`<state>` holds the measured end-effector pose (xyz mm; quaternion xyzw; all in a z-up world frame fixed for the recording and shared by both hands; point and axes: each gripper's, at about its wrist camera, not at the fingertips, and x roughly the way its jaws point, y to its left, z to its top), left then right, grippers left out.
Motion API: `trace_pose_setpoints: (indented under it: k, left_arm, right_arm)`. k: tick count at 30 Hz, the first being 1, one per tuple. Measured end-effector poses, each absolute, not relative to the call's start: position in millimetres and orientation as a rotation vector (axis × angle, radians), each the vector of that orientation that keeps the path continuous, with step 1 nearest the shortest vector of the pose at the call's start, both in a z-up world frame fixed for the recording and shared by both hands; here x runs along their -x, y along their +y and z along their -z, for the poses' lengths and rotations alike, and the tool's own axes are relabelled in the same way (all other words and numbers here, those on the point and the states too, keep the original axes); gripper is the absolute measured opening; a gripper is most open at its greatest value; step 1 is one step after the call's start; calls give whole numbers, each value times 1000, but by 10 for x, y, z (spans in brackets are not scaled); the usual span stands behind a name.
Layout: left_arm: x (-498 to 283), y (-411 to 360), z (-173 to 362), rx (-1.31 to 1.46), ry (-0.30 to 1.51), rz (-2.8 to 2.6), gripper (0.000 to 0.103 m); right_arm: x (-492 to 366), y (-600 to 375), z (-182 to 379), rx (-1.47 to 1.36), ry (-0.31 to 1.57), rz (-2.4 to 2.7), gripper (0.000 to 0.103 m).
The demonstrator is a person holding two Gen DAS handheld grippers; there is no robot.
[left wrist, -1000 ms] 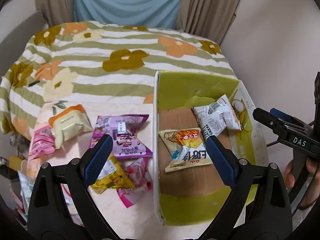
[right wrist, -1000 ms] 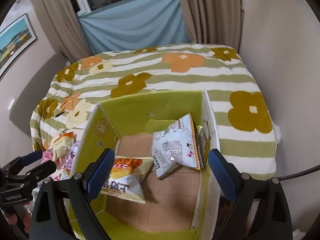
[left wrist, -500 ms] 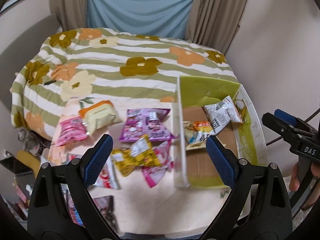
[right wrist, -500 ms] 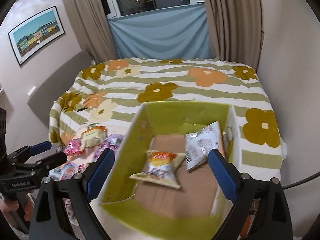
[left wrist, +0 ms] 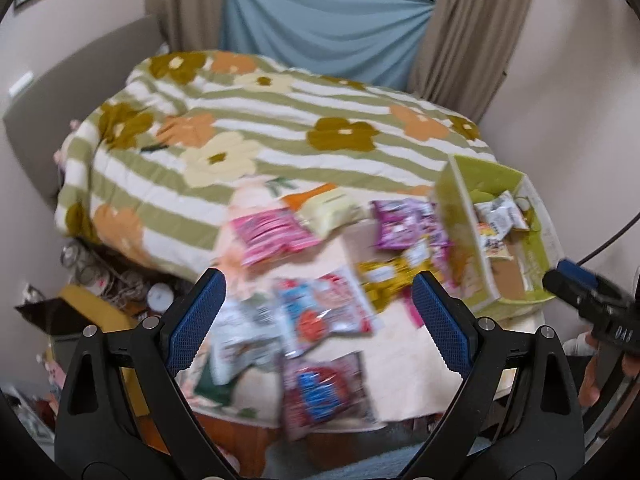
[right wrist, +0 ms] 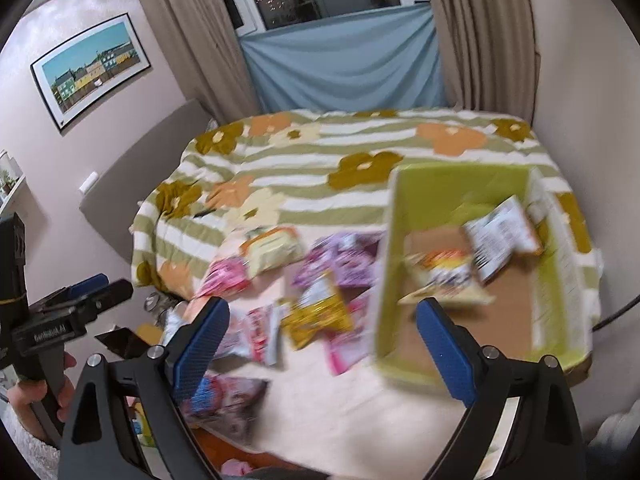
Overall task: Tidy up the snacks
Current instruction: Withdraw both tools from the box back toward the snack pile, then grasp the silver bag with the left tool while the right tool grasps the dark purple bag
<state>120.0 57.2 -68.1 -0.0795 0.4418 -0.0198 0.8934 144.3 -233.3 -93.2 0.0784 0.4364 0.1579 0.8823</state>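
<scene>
Snacks lie loose on the cream cloth in the left wrist view, and the left gripper (left wrist: 316, 312) hangs wide open and empty above a red-and-white packet (left wrist: 326, 312); a good pick would drop squarely over that packet and pinch its middle. In the right wrist view the right gripper (right wrist: 320, 344), also spread wide and empty, faces the yellow packet (right wrist: 318, 312) beside the green box (right wrist: 460, 182), which holds two bags, so lift clear of its near wall.
</scene>
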Motion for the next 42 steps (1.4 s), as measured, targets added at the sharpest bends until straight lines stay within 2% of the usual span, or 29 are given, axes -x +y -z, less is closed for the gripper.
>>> trace_pose_setpoints:
  k: [7,14,18,25,31,40,42]
  left_arm:
    - [-1099,1332,1091,174,990,63,94]
    - [-1164,1652,1596,191,1087,149,94]
    - [-1248,1614,1892,205,1143,196,94]
    - [-1454,1463,2266,215,1187,232,94]
    - [-1535,1344,2473,210,1225,250,94]
    - [-1647,1235,2651,191,1242,256,93]
    - [-1653,1234,2662,187,1244,256,91]
  right_arm:
    - [-1140,-1480,1383,-164,1022,-333,94]
    - [-956,-761,1892,-147,1145,-308,93]
    - [-850,-414,2084,-88,1191,-275,93]
    - [-790,4,2421,154,1147,-174,93]
    - [-788,76,2732,245,1142,-105,93]
    - [-852,-94,2808,339,1108,32,93]
    - [-863,-149,2814,356,1095,58,93]
